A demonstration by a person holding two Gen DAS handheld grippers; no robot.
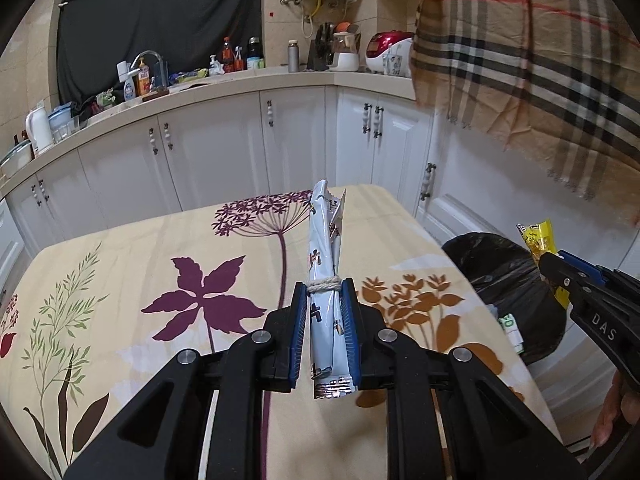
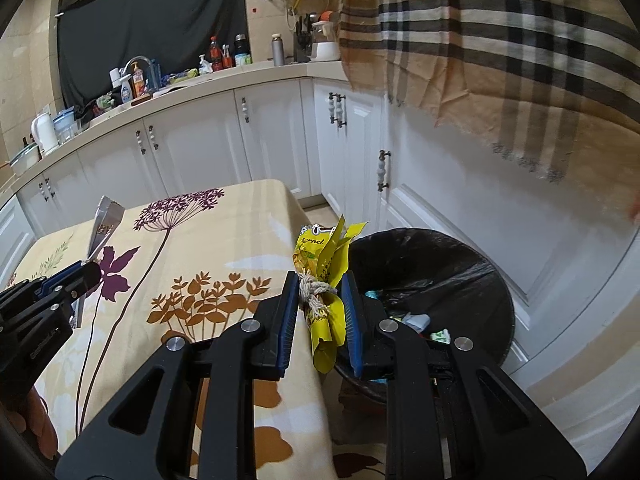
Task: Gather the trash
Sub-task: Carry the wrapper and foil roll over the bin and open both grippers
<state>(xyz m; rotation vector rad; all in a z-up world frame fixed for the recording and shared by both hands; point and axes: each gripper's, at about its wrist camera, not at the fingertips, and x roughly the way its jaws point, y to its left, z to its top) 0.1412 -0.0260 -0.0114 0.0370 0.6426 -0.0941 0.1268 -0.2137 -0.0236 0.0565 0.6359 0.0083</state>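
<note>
My left gripper (image 1: 325, 294) is shut on a rolled light-blue wrapper (image 1: 323, 264) tied with string, held above the table (image 1: 160, 248). It also shows at the left of the right wrist view (image 2: 86, 270), with the wrapper (image 2: 102, 222) sticking up. My right gripper (image 2: 318, 284) is shut on a crumpled yellow wrapper (image 2: 325, 264) tied with string, held at the table's right edge beside the black-lined trash bin (image 2: 460, 264). The right gripper (image 1: 550, 266), the yellow wrapper (image 1: 540, 240) and the bin (image 1: 504, 276) show at the right of the left wrist view.
The table carries a cream floral cloth (image 2: 180, 292). The bin holds several pieces of trash (image 2: 420, 324). White cabinets (image 1: 208, 148) and a cluttered counter (image 1: 224, 76) run behind. A plaid cloth (image 1: 520, 60) hangs at upper right.
</note>
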